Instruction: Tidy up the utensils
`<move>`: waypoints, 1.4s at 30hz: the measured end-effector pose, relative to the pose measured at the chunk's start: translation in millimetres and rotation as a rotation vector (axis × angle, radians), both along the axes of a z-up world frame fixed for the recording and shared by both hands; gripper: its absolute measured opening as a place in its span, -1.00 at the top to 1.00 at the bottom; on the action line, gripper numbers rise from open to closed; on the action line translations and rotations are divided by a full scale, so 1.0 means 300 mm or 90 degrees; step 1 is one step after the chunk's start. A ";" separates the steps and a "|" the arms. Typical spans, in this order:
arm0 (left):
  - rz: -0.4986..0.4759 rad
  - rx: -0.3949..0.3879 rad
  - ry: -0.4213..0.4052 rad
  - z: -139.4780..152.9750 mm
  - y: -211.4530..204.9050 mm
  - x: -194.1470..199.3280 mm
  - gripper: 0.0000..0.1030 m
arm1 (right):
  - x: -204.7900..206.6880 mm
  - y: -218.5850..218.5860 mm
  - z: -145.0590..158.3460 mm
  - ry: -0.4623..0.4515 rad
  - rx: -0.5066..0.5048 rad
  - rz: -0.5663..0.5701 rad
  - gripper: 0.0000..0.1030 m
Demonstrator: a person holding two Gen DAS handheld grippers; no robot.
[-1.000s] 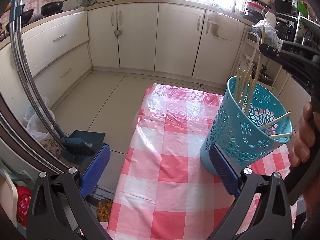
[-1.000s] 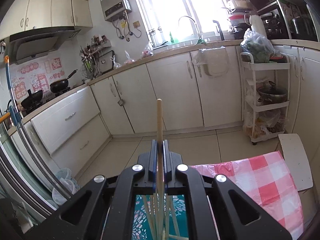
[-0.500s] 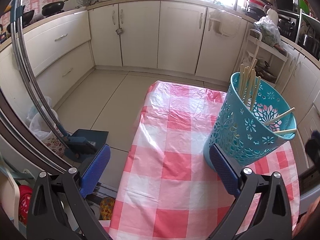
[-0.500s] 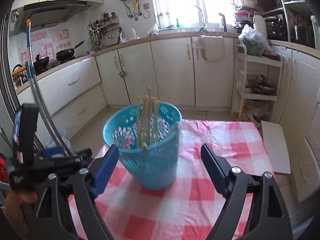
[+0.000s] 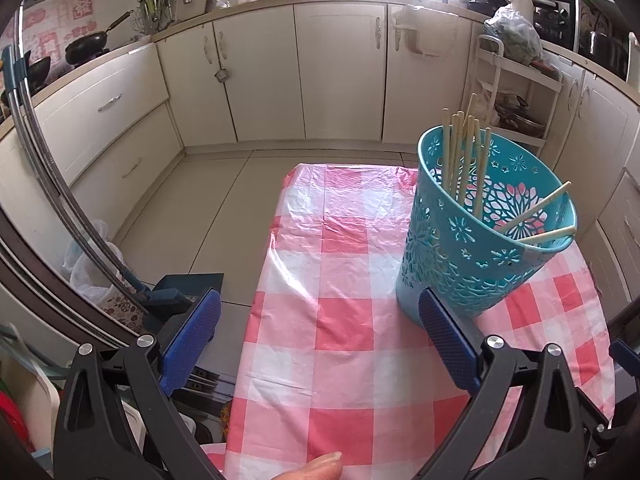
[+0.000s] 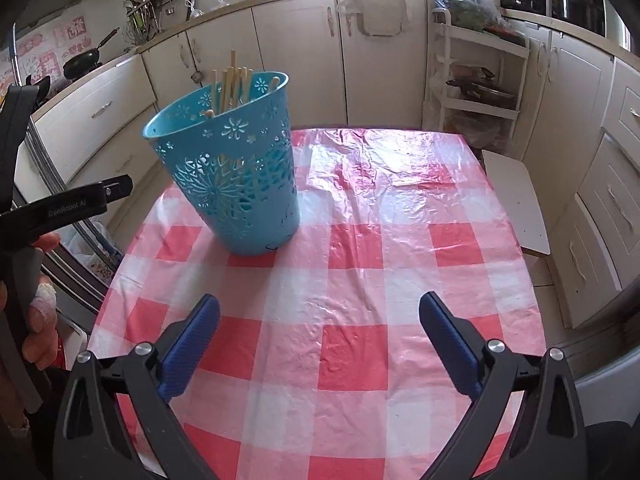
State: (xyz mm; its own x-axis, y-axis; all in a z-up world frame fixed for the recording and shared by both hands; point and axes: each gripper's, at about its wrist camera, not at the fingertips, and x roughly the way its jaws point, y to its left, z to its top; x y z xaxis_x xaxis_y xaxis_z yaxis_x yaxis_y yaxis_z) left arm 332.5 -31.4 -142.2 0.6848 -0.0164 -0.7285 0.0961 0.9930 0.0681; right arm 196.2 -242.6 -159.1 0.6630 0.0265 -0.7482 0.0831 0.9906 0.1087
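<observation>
A teal perforated basket (image 5: 476, 236) stands upright on the red-and-white checked tablecloth (image 5: 344, 320). Several wooden chopsticks (image 5: 464, 160) stand inside it, and two lean against its right rim. In the right wrist view the basket (image 6: 236, 184) sits at the table's far left with the chopsticks (image 6: 230, 84) sticking out above it. My left gripper (image 5: 320, 344) is open and empty, near the table's left front, with its right finger just in front of the basket's base. My right gripper (image 6: 320, 352) is open and empty, low over the cloth, well back from the basket.
The left gripper's body (image 6: 60, 208) and the hand holding it show at the left edge of the right wrist view. A dustpan and broom (image 5: 176, 292) lie on the floor left of the table. A white shelf rack (image 6: 476, 76) and a white board (image 6: 516, 200) stand to the right.
My right gripper let go of the chopstick it held over the basket, opened, and pulled back and down over the table. My left gripper stayed open and shifted slightly.
</observation>
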 end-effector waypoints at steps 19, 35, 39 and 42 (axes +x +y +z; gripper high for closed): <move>-0.020 0.024 -0.064 0.347 -0.048 -0.482 -0.85 | -0.313 0.009 0.411 -0.157 0.011 0.060 -0.85; -0.010 0.006 -0.115 0.543 0.015 -0.852 -0.85 | -0.580 0.037 0.590 -0.207 0.035 0.041 -0.86; -0.010 -0.005 -0.120 0.579 0.045 -0.928 -0.85 | -0.641 0.057 0.605 -0.214 0.029 0.045 -0.86; -0.001 -0.020 -0.120 0.585 0.067 -0.975 -0.85 | -0.684 0.071 0.613 -0.213 0.039 0.050 -0.86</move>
